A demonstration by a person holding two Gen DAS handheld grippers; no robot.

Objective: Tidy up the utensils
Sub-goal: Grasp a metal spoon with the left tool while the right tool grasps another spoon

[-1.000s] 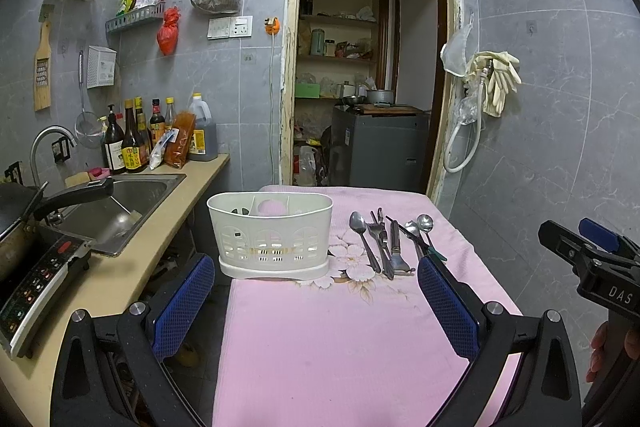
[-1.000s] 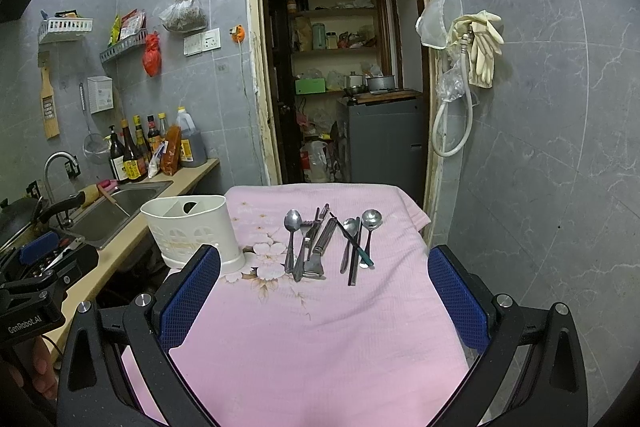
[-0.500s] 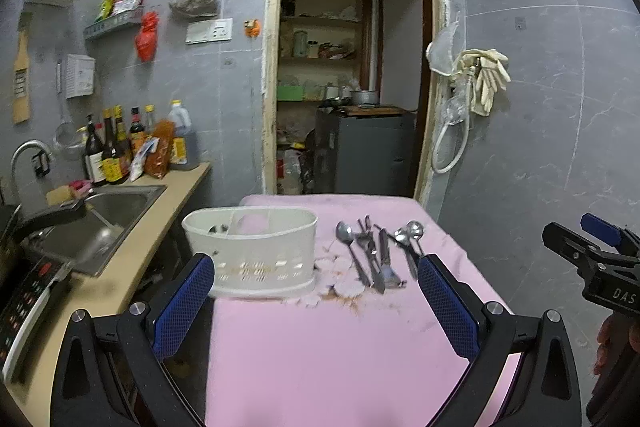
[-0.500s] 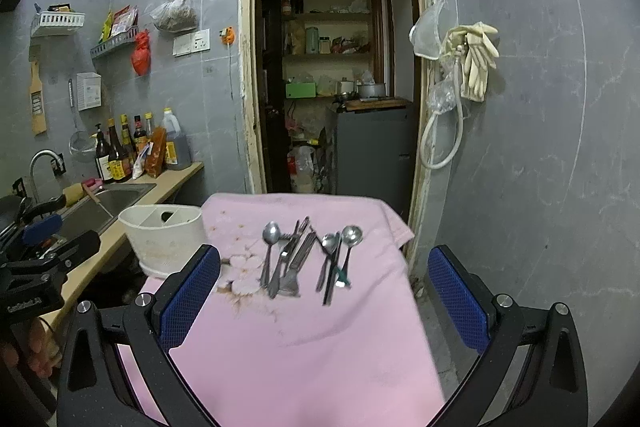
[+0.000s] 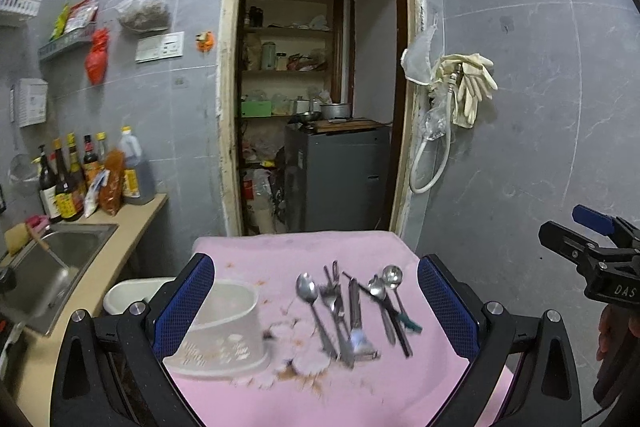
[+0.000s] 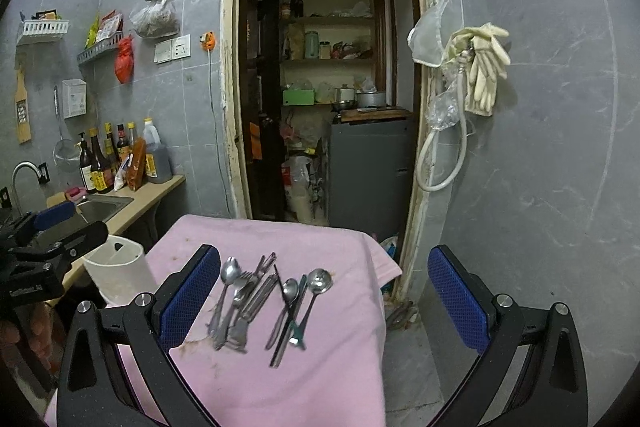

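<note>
Several metal utensils, spoons, forks and a knife among them, lie side by side on the pink cloth of the table. To their left stands a white slotted caddy, partly behind my left finger. My left gripper hangs open above the near table, and the utensils show between its blue pads. The right gripper shows at the right edge. In the right wrist view my right gripper is open over the utensils, with the caddy and the left gripper at the left.
A counter with a steel sink and sauce bottles runs along the left. Beyond the table's far edge a doorway opens onto a grey cabinet and shelves. Gloves and a hose hang on the right wall. A hand grips the right tool.
Both views have swung right and tilted up, so the table sits lower in frame. The utensils now lie between my left fingers and the caddy has slid left. Both grippers stay open.
</note>
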